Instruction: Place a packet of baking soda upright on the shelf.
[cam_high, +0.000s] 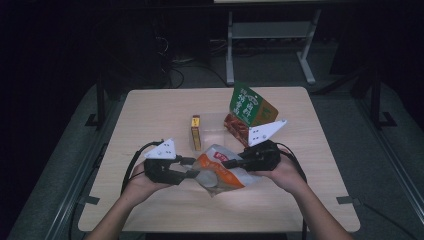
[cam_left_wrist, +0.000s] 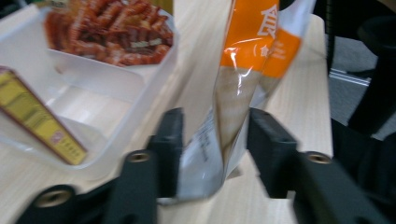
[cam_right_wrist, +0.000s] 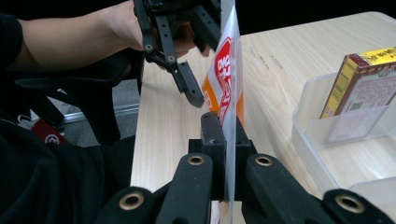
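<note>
Inside clear tray (cam_left_wrist: 154, 70): red snack pack (cam_left_wrist: 112, 28).

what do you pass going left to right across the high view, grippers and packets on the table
left gripper → yellow box → orange and white bag → right gripper → green and red snack bag

Overhead looks down; jaw views close (sharing pouch (cam_high: 220, 172)).

Just past the jaws, the clear tray (cam_high: 220, 131) with the yellow box (cam_high: 195, 132) and red-green bag (cam_high: 248, 112) blocks the way. Bare counter (cam_high: 150, 110) lies open left of it.
</note>
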